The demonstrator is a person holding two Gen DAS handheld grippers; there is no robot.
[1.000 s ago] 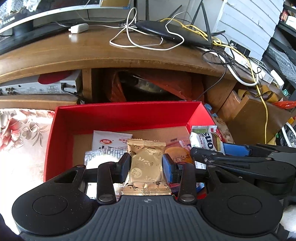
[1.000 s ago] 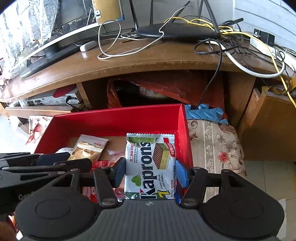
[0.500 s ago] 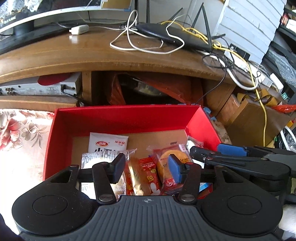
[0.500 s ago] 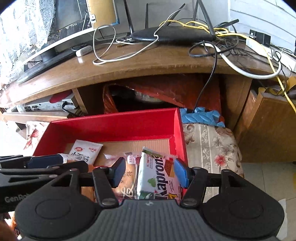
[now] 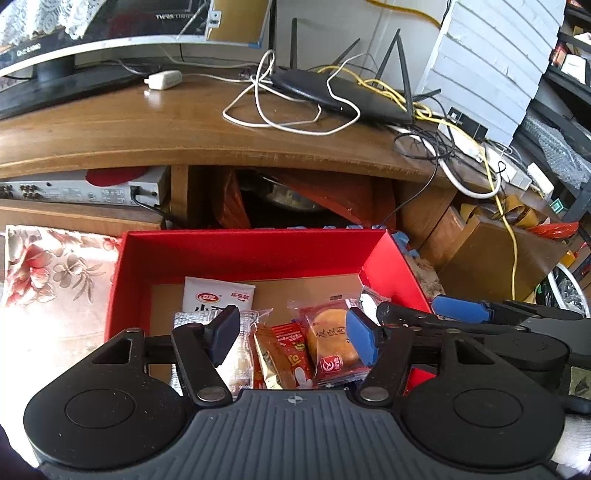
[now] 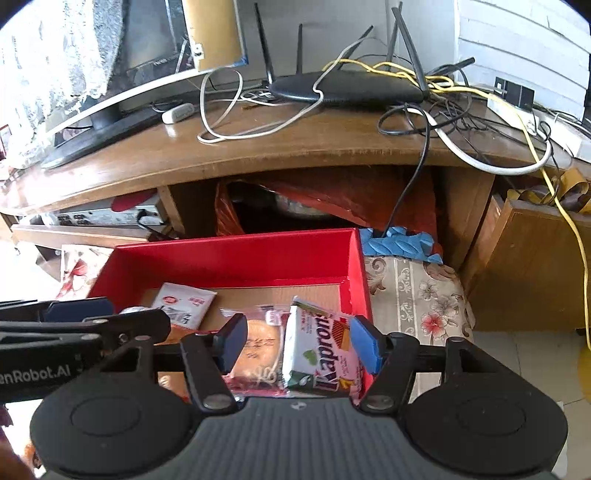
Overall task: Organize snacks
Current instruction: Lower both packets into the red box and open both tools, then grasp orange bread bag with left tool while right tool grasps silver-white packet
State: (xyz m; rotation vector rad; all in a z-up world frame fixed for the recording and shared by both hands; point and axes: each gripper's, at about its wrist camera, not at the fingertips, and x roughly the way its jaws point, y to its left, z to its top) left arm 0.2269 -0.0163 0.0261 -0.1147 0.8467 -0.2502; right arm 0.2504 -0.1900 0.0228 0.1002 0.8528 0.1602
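"Kaprons" on the white and green wafer packet [image 6: 320,354], "nRobot.AI" on the left gripper's black body [image 6: 40,373], "TWBS" faintly on the monitor bezel [image 5: 166,16]

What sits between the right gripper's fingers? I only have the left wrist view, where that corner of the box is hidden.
Observer: A Kaprons wafer pack, lying tilted. The right gripper has just been opening its jaws, and its pads do not clamp the pack.
Operator: Is it inside the box?
Observer: Yes, against the red box's right wall, beside a wrapped round cake.
Operator: What is right of the box?
Observer: A floral cloth, with a blue foam mat behind it.
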